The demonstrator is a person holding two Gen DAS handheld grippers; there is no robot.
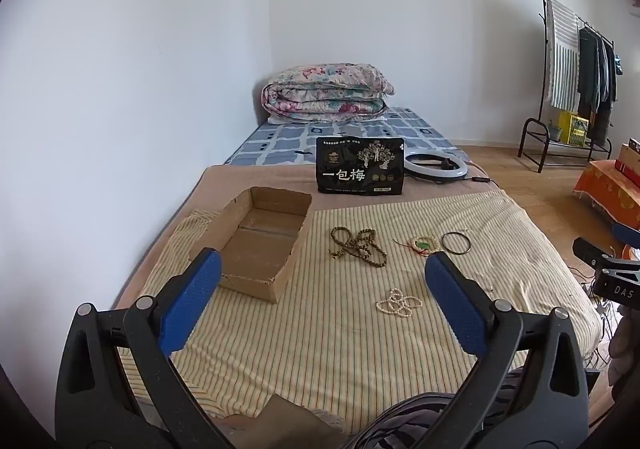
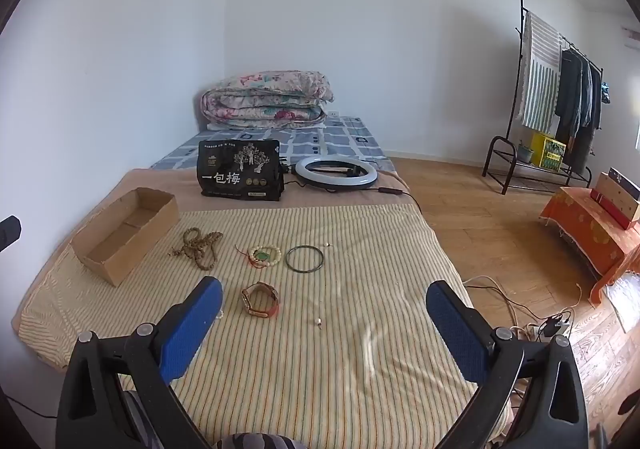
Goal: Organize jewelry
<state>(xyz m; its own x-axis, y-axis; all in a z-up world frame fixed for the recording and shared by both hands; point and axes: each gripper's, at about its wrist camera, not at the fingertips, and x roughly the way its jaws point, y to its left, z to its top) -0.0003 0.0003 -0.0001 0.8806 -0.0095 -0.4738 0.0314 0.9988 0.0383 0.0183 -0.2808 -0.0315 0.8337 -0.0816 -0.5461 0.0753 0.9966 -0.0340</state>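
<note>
So far nothing has been sorted, judging by how things lie. The cardboard box (image 1: 256, 237) sits at the left of the striped cloth (image 1: 340, 329) on the bed, and its inside looks bare: no piece of jewelry shows in it from either view.

All the pieces lie loose on the cloth, well apart from the box or just beside it. The brown bead string (image 1: 358, 247) is tangled nearest the box's right wall. Farther right are the pale bead bracelet with a green charm and red cord (image 2: 264, 254) and, just beside it, the dark thin bangle (image 2: 304, 258). Closer to the person lie the white pearl strand (image 1: 398, 303) and the watch with an orange strap (image 2: 260, 299). Two tiny pale bits also rest on the cloth, too small to identify.

The left claw (image 1: 322, 285) stands fully spread with nothing between its blue pads, hovering above the cloth. The right claw (image 2: 324, 313) is likewise wide apart and empty.

The whole job appears to remain: each piece has yet to be picked up and placed, presumably into the box.
</note>
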